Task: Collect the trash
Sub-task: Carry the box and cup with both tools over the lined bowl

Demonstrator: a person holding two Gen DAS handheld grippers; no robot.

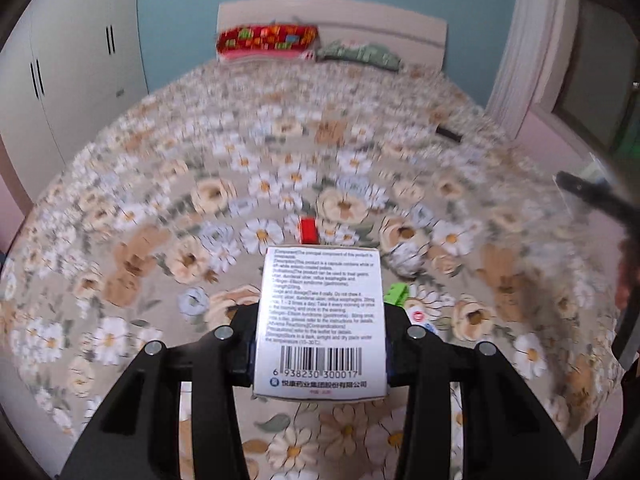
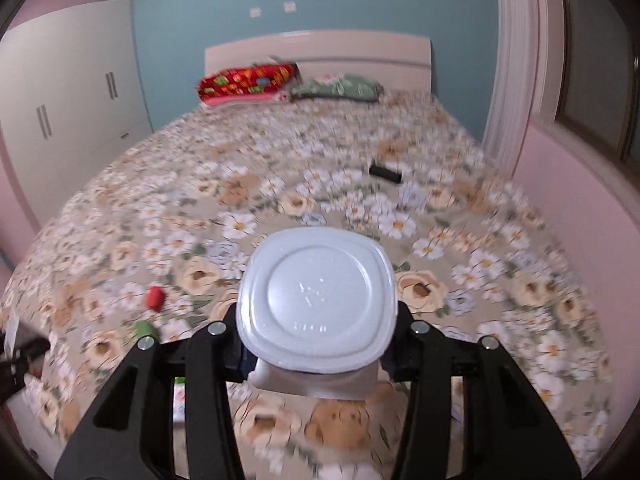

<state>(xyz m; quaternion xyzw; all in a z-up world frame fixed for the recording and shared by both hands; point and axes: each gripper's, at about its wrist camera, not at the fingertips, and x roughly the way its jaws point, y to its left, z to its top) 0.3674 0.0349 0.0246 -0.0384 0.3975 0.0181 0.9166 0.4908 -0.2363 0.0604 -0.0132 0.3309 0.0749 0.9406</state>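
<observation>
My left gripper (image 1: pixel 320 344) is shut on a white medicine box (image 1: pixel 320 316) with printed text and a barcode, held above the flowered bedspread (image 1: pixel 200 184). My right gripper (image 2: pixel 318 344) is shut on a white plastic cup (image 2: pixel 318 300), whose square base faces the camera. Loose on the bed lie a small red piece (image 1: pixel 308 229), a crumpled paper ball (image 1: pixel 405 258) and a green scrap (image 1: pixel 396 294). The right wrist view shows the red piece (image 2: pixel 155 297) and a green item (image 2: pixel 144 329) at lower left. The right gripper's tip (image 1: pixel 588 194) shows blurred at the left wrist view's right edge.
A black remote-like object (image 2: pixel 385 173) lies further up the bed. A red patterned pillow (image 1: pixel 266 40) and a green pillow (image 1: pixel 358 54) rest against the headboard. White wardrobes (image 1: pixel 72 80) stand on the left, a curtain (image 1: pixel 532 40) and a window on the right.
</observation>
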